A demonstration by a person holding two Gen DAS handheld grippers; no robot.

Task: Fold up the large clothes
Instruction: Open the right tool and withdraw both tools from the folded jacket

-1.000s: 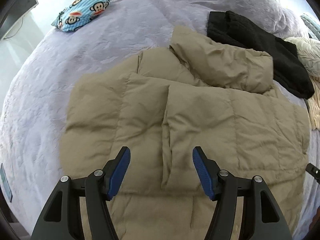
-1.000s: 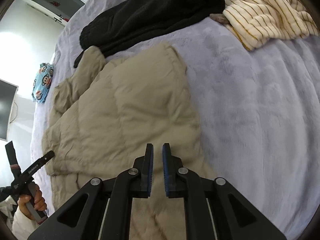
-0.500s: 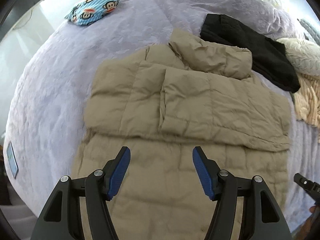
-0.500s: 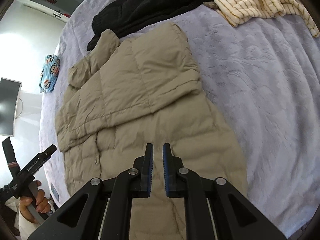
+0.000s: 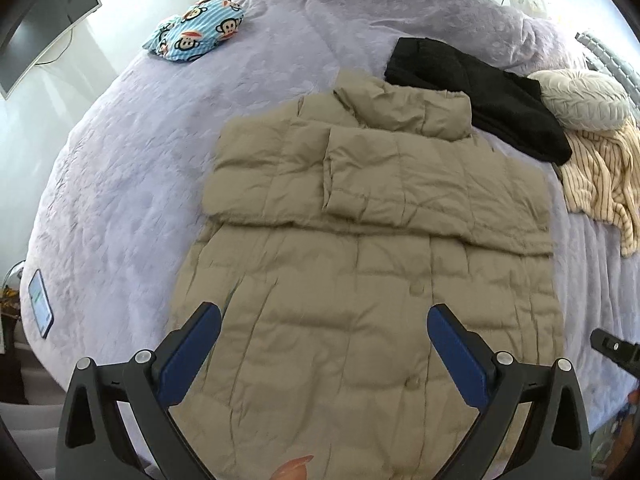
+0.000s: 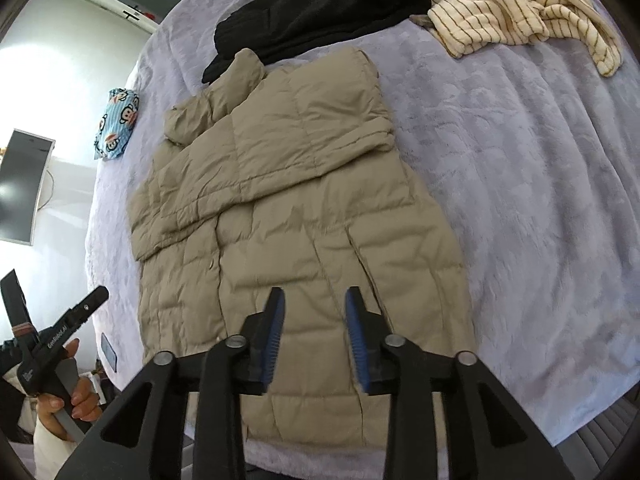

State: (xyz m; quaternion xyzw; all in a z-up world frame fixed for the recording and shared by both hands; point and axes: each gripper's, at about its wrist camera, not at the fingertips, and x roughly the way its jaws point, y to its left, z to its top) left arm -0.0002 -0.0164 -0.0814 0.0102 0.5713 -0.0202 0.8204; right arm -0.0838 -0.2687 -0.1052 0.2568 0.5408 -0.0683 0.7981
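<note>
Tan quilted puffer coat lies flat mid-bed on the lavender plush bed, hem at the near edge, sleeves folded across chest. Left tool and right tool have just been opening, nothing between them; probably lining up for the hem fold.

Lilac bed, tan puffer coat, black garment, striped top, phone

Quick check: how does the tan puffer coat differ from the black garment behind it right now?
The tan puffer coat is quilted and spread flat with its sleeves folded across the chest; the black garment looks fuzzy and lies bunched in a heap. The coat covers far more of the bed than the black garment. The coat lies nearest both tools, while the black garment sits beyond the coat's collar. Both rest on the lavender bedspread.
</note>
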